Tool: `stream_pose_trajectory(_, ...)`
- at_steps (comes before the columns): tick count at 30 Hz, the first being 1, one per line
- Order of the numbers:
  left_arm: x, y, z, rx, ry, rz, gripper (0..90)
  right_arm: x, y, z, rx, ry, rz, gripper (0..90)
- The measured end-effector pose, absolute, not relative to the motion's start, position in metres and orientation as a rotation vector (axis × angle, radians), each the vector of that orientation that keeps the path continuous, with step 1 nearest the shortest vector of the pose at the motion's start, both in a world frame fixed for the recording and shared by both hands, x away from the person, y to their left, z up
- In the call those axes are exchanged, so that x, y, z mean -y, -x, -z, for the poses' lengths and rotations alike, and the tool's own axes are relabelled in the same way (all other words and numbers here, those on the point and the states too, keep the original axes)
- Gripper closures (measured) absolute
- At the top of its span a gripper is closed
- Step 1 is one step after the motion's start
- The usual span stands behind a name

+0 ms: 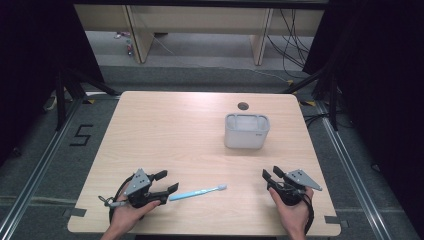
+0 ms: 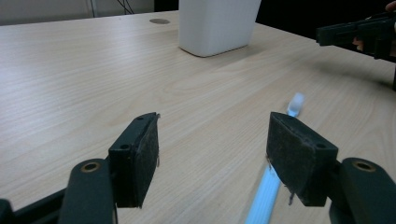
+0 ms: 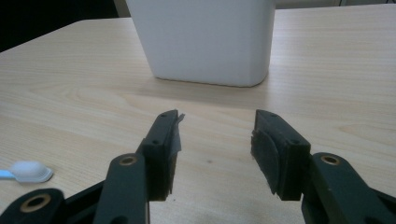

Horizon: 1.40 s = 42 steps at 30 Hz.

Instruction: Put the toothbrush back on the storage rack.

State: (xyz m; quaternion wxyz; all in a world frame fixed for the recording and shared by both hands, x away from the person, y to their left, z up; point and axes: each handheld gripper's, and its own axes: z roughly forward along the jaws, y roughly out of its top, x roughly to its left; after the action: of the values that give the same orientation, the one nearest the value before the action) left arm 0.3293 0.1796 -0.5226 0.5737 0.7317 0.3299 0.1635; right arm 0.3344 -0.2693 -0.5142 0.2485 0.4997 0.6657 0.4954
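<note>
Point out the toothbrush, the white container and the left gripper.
toothbrush (image 1: pixel 197 192), high view, middle of its blue handle.
white container (image 1: pixel 246 134), high view, its front wall.
left gripper (image 1: pixel 166 181), high view, gap between its open jaws.

Left gripper gapes — blue toothbrush seemingly under one jaw (white tub beyond).

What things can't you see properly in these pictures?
- Inside of the white plastic tub: the high view looks in too shallowly; both gripper views cut off its top.
- Light blue toothbrush handle end: the left gripper covers it in the high view.
- Small items on the far floor: too small.
</note>
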Motion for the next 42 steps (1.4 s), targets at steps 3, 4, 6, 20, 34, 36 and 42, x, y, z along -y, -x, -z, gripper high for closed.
stream_pose_trajectory(3,-0.178,-0.329,0.521,-0.762,-1.734,-0.385,34.7,0.268,-0.335,0.515,-1.805,-1.340,-1.325,50.1)
stream_pose_trajectory(4,-0.177,-0.329,0.516,-0.764,-1.741,-0.391,35.5,0.267,-0.335,0.514,-1.810,-1.352,-1.313,49.8)
stream_pose_trajectory(6,-0.177,-0.330,0.513,-0.759,-1.746,-0.390,36.9,0.266,-0.334,0.515,-1.805,-1.372,-1.325,50.0)
stream_pose_trajectory(20,-0.167,-0.341,0.496,-0.707,-1.942,-0.352,48.2,0.266,-0.336,0.515,-1.811,-1.360,-1.344,48.6)
stream_pose_trajectory(34,-0.138,-0.359,0.477,-0.574,-2.326,-0.262,56.5,0.263,-0.336,0.514,-1.839,-1.374,-1.329,47.1)
stream_pose_trajectory(36,-0.132,-0.366,0.474,-0.519,-2.440,-0.248,56.6,0.264,-0.336,0.513,-1.857,-1.388,-1.301,46.9)
stream_pose_trajectory(42,-0.119,-0.376,0.469,-0.548,-2.497,-0.217,60.8,0.265,-0.338,0.514,-1.853,-1.331,-1.297,46.5)
